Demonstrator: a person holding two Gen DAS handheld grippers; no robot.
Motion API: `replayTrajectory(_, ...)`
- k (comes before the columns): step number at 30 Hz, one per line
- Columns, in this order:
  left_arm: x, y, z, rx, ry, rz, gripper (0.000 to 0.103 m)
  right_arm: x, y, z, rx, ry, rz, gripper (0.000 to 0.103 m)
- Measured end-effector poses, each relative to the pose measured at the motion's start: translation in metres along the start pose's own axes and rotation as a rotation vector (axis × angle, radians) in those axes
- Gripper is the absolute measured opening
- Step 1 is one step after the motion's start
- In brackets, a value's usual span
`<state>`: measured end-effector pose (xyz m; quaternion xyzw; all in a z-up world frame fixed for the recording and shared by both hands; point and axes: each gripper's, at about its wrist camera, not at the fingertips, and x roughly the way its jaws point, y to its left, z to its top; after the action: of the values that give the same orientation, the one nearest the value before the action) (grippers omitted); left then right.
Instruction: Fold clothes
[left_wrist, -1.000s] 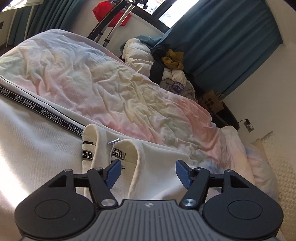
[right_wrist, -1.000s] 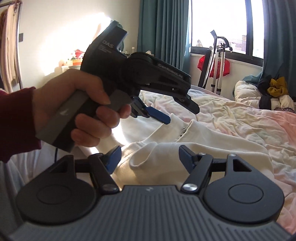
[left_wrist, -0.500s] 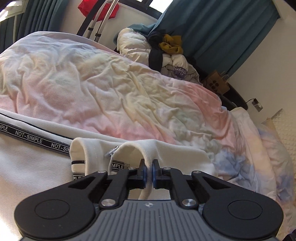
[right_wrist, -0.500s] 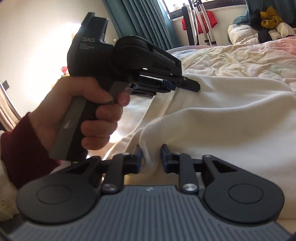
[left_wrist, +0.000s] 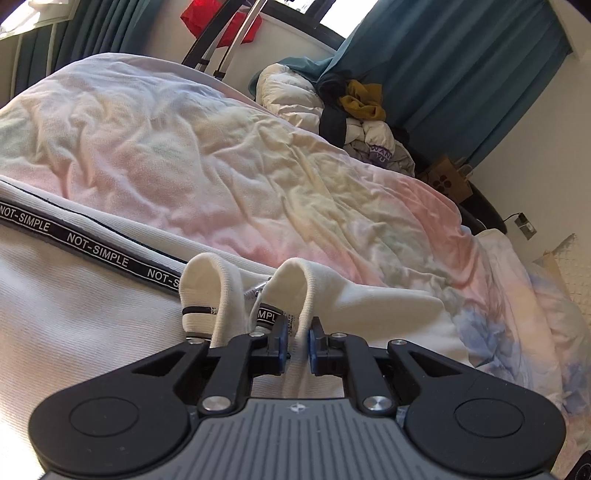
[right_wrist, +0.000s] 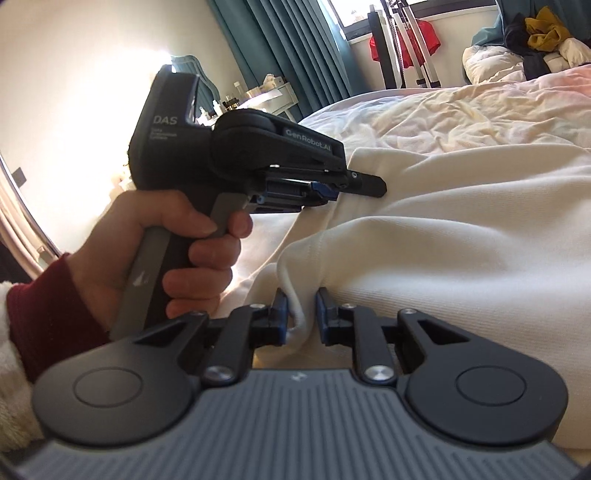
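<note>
Gripping is done on both sides, so this looks like the start of a fold. The left tongs (left_wrist: 296, 345) are clenched on the ribbed collar edge of the cream-white knit zip-up top w/ black "NOT-SIMPLE" tape trim (left_wrist: 74, 321), which lies spread on the bed w/ its rumpled pastel pink-and-yellow duvet (left_wrist: 229, 173). The right tongs (right_wrist: 301, 317) pinch a bunched fold of the same top plus what looks like a white cord; pads aren't fully together, w/ cloth filling the gap. From the right wrist view, the left hand (right_wrist: 162, 254) squeezes its trigger, tongs biting fabric nearby, so both grips sit close together. Judged next move: lift both grips together, keep fabric taut, carry the edge across the body w/o letting the cord slip out.
</note>
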<state>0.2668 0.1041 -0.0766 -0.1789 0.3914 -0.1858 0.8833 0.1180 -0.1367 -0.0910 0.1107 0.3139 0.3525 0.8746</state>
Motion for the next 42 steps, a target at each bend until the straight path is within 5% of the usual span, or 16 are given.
replayTrajectory(9, -0.101, 0.007, -0.033, -0.115, -0.148, 0.036, 0.039, -0.039, 0.01, 0.007, 0.0, -0.071, -0.075, 0.021)
replayTrajectory(11, -0.131, 0.013, -0.041, -0.176, -0.195, 0.058, 0.054, -0.046, 0.007, 0.006, 0.007, -0.082, -0.109, 0.021)
replayTrajectory(13, -0.166, 0.022, -0.049, -0.254, -0.258, 0.08, 0.056, -0.052, 0.004, 0.006, 0.013, -0.092, -0.142, 0.021)
replayTrajectory(17, -0.233, 0.043, -0.064, -0.405, -0.386, 0.097, 0.084, -0.065, -0.001, 0.005, 0.026, -0.114, -0.209, 0.021)
replayTrajectory(23, -0.288, 0.078, -0.093, -0.525, -0.446, 0.18, 0.086, -0.065, -0.014, -0.001, 0.048, -0.082, -0.299, 0.021)
replayTrajectory(29, -0.3, 0.119, -0.117, -0.796, -0.453, 0.224, 0.087, -0.042, -0.033, -0.014, 0.104, 0.038, -0.318, 0.02)
replayTrajectory(36, -0.298, 0.16, -0.136, -0.989, -0.425, 0.268, 0.087, -0.054, -0.025, -0.006, 0.128, 0.003, -0.33, 0.021)
replayTrajectory(42, -0.282, 0.195, -0.121, -1.029, -0.458, 0.262, 0.087, -0.055, -0.018, 0.001, 0.118, -0.018, -0.328, 0.021)
